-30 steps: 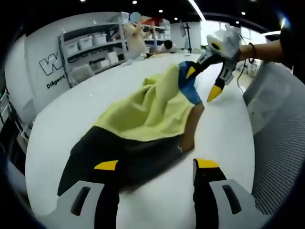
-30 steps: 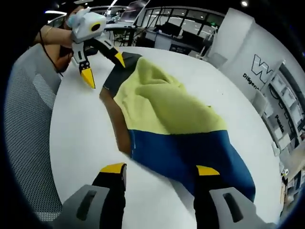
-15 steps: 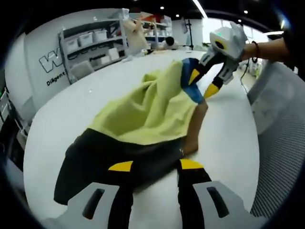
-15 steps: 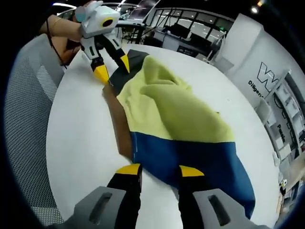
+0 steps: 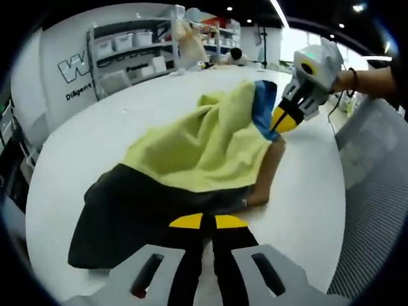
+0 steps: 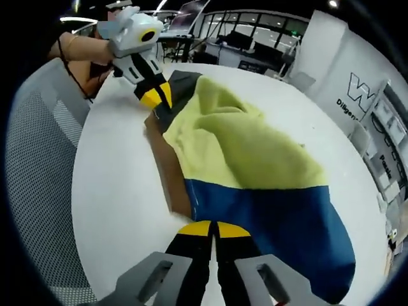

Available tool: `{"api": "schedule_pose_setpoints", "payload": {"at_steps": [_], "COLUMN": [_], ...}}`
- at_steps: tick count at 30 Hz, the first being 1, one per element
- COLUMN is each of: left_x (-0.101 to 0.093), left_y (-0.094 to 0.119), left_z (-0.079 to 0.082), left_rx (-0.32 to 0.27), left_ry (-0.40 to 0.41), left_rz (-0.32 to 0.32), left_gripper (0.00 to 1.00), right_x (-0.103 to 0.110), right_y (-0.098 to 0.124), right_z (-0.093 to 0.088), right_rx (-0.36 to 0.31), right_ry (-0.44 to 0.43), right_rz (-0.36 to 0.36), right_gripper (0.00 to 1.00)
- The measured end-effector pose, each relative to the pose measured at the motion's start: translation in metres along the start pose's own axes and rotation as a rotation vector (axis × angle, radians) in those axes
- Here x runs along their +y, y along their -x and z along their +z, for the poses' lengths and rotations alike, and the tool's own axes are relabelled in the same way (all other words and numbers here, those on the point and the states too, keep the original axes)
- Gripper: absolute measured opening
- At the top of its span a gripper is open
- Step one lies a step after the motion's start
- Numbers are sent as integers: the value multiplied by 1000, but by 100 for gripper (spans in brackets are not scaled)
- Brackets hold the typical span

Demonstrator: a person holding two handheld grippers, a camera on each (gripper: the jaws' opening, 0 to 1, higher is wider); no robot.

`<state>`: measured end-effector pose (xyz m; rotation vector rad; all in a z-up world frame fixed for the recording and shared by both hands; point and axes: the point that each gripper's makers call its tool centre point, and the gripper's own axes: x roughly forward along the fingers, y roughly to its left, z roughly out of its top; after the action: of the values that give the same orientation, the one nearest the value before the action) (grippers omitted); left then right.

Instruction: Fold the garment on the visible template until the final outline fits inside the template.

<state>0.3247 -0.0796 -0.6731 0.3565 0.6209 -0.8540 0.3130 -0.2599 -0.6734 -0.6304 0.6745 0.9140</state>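
The garment (image 5: 191, 159), a colour-blocked piece in dark grey, yellow and blue, lies rumpled across a white table (image 5: 76, 140), gripped at opposite ends. A second ago both pairs of tongs stood wide open beside the cloth; now each has closed. In the left gripper view, the left gripper (image 5: 208, 221) has its yellow tips pressed together on the dark hem nearest it, while across the table the right gripper (image 5: 284, 118) is clamped on the blue edge, which rises slightly off the surface. The right gripper view confirms both holds, its own tips shut on the blue panel. With both ends secured, a lift or carry-over of one end looks to be the next stage of folding, though no fold has yet been made and the yellow middle remains bunched. No template outline can be made out beneath the cloth. A grey mesh chair (image 6: 44, 159) stands at the table's edge. Beyond, white shelving (image 5: 127, 54) with storage bins lines a lettered wall in a brightly lit workroom.
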Motion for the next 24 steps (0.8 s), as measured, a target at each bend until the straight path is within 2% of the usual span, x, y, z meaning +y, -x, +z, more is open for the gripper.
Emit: {"api": "schedule_pose_setpoints", "payload": {"at_steps": [9, 16, 22, 24], "left_x": [-7, -8, -9, -8], "left_y": [6, 33, 49, 53], "left_z": [-1, 17, 32, 38], "left_rx": [3, -64, -96, -108], "left_ry": [0, 17, -19, -30], "left_rz": [-21, -38, -53, -50], "left_gripper": [0, 0, 0, 0], "right_x": [1, -3, -2, -5], "right_y": [15, 39, 51, 54], "right_z": [10, 28, 42, 48], "right_rx": [-51, -149, -175, -182], "right_ry": [-95, -193, -177, -168], "right_rz": [1, -10, -9, -30], "right_gripper": [0, 0, 0, 0]}}
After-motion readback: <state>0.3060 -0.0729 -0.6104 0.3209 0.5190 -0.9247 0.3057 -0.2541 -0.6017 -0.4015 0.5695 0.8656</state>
